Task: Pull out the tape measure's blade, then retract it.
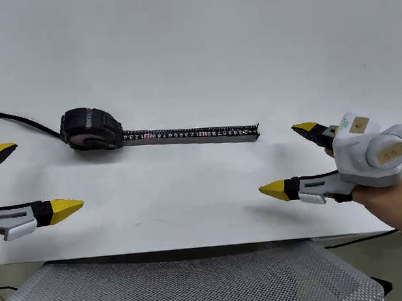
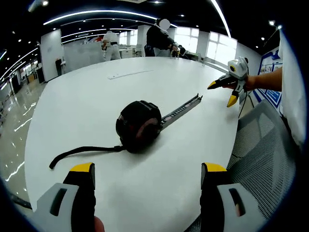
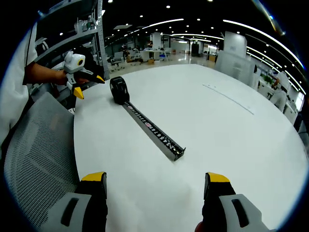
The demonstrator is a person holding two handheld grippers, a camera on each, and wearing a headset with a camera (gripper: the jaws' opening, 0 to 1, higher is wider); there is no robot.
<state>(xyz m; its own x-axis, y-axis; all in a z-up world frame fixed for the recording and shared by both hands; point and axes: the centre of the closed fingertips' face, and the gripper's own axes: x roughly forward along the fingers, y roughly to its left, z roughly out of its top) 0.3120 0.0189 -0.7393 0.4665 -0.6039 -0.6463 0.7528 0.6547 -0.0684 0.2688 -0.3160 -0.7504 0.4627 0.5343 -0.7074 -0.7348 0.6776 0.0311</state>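
I have the tape measure point(image 1: 90, 128) lying on the white table point(image 1: 195, 48), a little left of centre in the head view, its black case resting on its side. The blade point(image 1: 190, 135) is pulled out of the case and lies flat on the table, running straight toward my right side and ending in a small hook point(image 3: 177, 153). A black strap point(image 1: 18, 121) trails from the other end of the case toward the left edge of the head view. My left gripper point(image 1: 45, 175) is released, its two yellow-tipped jaws spread wide, sitting nearer to me than the case and apart from it; in the left gripper view the case is framed between those jaws but well ahead of them. My right gripper point(image 1: 278, 157) is released too, jaws parted with nothing between them, just beyond the hook end of the blade and not touching it. A hand point(image 1: 395, 203) grips its white body. A grey mesh chair back point(image 1: 195, 284) shows below the table's near edge.
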